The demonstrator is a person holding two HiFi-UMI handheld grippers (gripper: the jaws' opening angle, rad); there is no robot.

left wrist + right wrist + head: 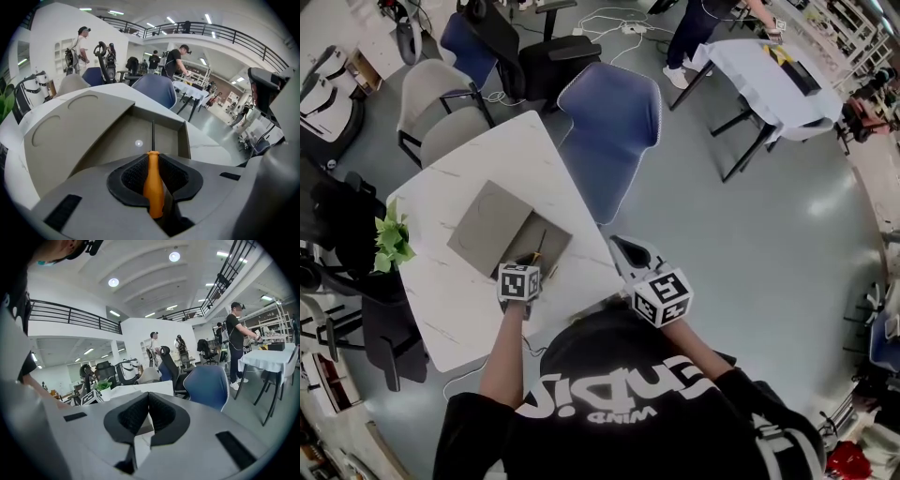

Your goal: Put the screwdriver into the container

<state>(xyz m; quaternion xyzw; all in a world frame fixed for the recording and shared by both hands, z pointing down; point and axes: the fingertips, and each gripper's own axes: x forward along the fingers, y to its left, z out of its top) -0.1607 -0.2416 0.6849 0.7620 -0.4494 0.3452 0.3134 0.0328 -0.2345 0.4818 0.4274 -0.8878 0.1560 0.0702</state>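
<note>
White lettering on the person's black shirt (609, 398) appears inverted in the head view and cannot be read reliably; each gripper's cube carries square black-and-white markers. The container (546, 255), a grey box with its lid (487, 225) folded open and embossed with a circle, lies on the white surface (450, 319). The left gripper (532, 261) is clamped on the screwdriver (153, 185). The left gripper view shows the orange handle between the jaws and the dark shaft reaching over the open compartment, whose floor shows only a small pale spot. The head view shows the shaft alone. The right gripper (148, 399) has its jaws pressed together on nothing and is held beside the surface's near edge.
</note>
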